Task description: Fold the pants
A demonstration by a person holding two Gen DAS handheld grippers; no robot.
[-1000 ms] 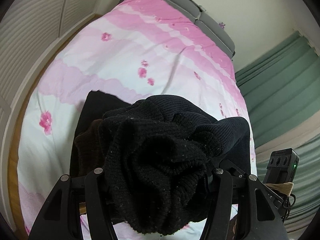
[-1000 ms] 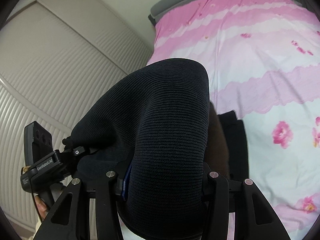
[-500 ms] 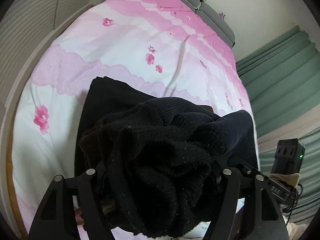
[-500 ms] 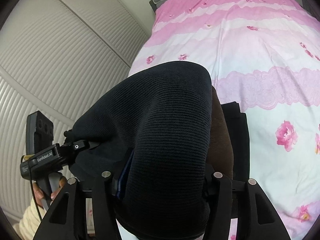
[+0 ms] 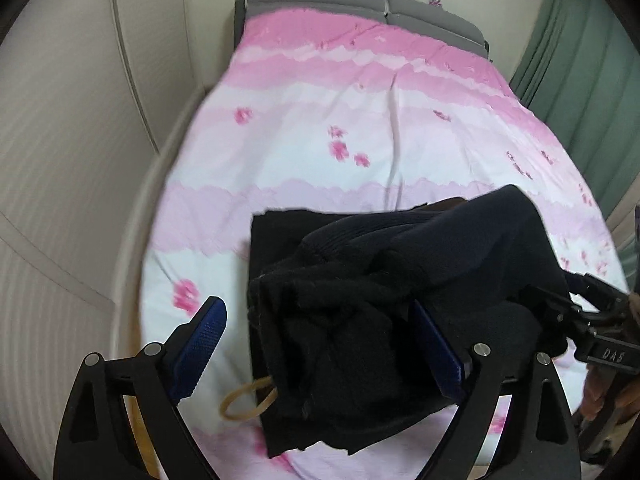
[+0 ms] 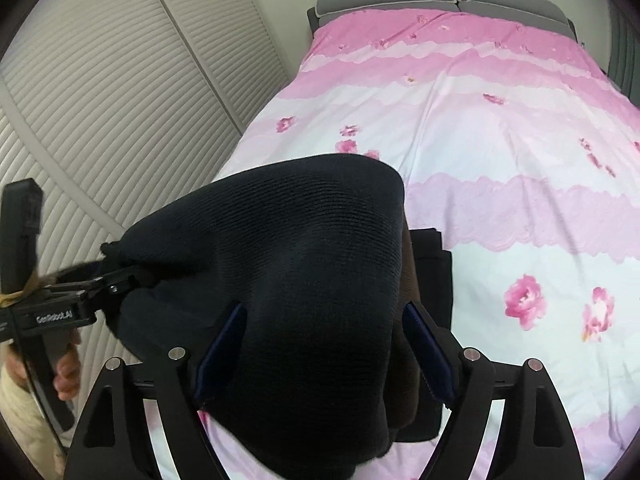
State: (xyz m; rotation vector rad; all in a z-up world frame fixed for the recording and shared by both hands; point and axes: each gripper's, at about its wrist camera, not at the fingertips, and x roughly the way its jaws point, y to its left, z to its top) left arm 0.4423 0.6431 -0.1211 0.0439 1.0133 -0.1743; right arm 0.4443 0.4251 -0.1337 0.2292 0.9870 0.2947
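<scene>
The black knit pants (image 5: 400, 272) lie bunched on the pink floral bedspread (image 5: 360, 120), near its front edge. My left gripper (image 5: 320, 344) is open; its left blue pad (image 5: 200, 344) stands clear of the cloth, and the cloth rests against the right pad (image 5: 438, 356). A tan rubber band (image 5: 248, 396) pokes out from under the pants. In the right wrist view the pants (image 6: 304, 280) fill the wide gap between my right gripper's (image 6: 324, 352) fingers, which look open around the cloth. The left gripper also shows in the right wrist view (image 6: 116, 280), at the pants' left end.
White louvred wardrobe doors (image 6: 100, 100) run along the bed's left side. A grey headboard (image 5: 360, 0) is at the far end. Green curtains (image 5: 580, 60) hang on the right. The bedspread (image 6: 500, 140) stretches beyond the pants.
Both grippers opened from their earlier grip on the pants. The left gripper swung so the bed now lies straight ahead, and the bunched pants dropped lower onto the bedspread.
</scene>
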